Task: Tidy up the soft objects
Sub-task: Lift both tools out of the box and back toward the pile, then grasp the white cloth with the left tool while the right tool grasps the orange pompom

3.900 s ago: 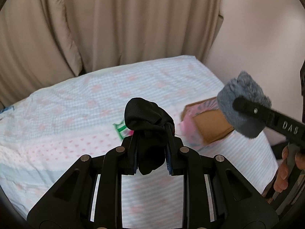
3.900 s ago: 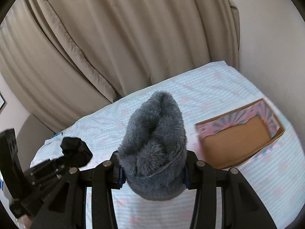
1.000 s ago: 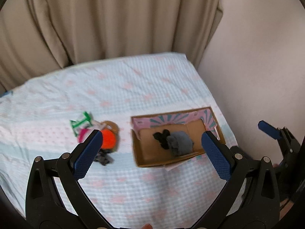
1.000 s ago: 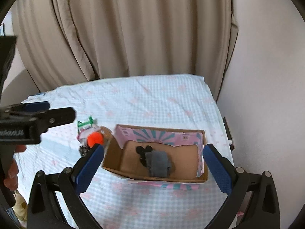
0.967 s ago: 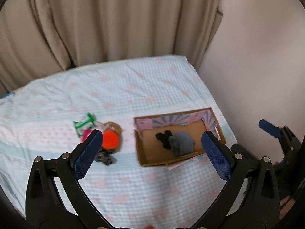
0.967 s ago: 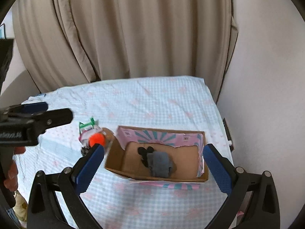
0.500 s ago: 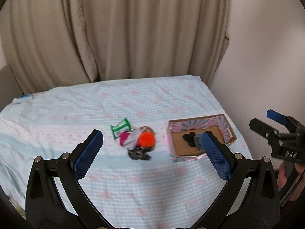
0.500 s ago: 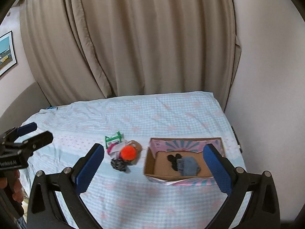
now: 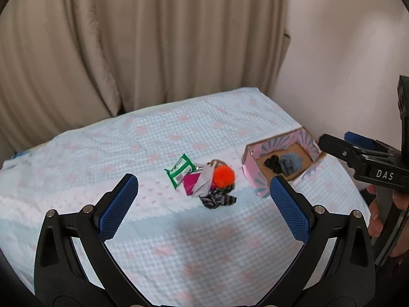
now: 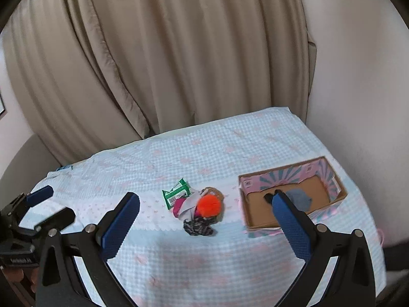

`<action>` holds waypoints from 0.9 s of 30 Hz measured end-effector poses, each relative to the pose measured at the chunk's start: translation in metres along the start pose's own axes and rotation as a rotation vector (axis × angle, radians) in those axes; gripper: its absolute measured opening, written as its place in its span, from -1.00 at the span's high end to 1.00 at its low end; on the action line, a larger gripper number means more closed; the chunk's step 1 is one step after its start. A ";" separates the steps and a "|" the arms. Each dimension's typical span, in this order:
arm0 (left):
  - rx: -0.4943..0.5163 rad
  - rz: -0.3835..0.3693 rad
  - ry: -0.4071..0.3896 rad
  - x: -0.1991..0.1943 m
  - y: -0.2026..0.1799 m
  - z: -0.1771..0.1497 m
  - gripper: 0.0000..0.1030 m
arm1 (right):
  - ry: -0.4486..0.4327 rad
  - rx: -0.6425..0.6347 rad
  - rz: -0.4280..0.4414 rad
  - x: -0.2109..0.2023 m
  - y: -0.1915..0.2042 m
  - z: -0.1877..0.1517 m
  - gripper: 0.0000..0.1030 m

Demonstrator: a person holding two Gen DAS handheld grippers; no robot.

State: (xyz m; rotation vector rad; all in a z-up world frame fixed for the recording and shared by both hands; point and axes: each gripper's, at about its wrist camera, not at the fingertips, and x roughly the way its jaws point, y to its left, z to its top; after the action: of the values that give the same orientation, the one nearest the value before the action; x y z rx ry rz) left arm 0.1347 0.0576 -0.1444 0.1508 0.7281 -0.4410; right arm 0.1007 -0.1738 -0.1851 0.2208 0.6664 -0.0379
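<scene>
both tongs, the left tongs (image 9: 203, 200) and the right tongs (image 10: 204, 220), are spread wide and hold nothing, above the bed (image 9: 158, 230). the grey sock (image 9: 290, 162) and the black sock (image 9: 272, 163) lie touching inside the cardboard box (image 9: 249, 171). an orange pom-pom (image 9: 224, 176) sits on a small pile near the box.
</scene>
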 end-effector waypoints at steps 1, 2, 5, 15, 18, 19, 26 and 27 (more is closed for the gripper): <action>0.015 -0.012 0.002 0.008 0.004 -0.002 -0.99 | 0.000 0.006 -0.002 0.004 0.003 -0.001 -1.00; 0.032 -0.021 0.006 0.017 0.008 -0.004 -0.98 | 0.000 0.015 -0.005 0.013 0.008 -0.005 -1.00; 0.080 -0.050 0.010 0.051 0.019 -0.014 -0.98 | 0.000 0.033 -0.014 0.039 0.019 -0.015 -1.00; 0.166 -0.109 0.020 0.190 0.033 -0.049 -0.82 | 0.011 0.059 -0.027 0.148 0.019 -0.046 -1.00; 0.196 -0.124 0.012 0.231 0.032 -0.057 -0.80 | 0.025 0.071 -0.030 0.179 0.011 -0.057 -1.00; 0.207 -0.132 0.011 0.245 0.033 -0.060 -0.79 | 0.033 0.075 -0.031 0.193 0.007 -0.062 -1.00; 0.278 -0.173 0.039 0.330 0.023 -0.079 -0.76 | 0.066 0.113 -0.030 0.261 -0.010 -0.079 -0.87; 0.284 -0.179 0.045 0.339 0.022 -0.082 -0.73 | 0.068 0.115 -0.032 0.267 -0.012 -0.081 -0.85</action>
State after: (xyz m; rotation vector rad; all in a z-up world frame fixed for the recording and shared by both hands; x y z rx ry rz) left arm 0.3179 -0.0130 -0.4332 0.3644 0.7233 -0.7137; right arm 0.2602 -0.1581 -0.4137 0.3231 0.7367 -0.1001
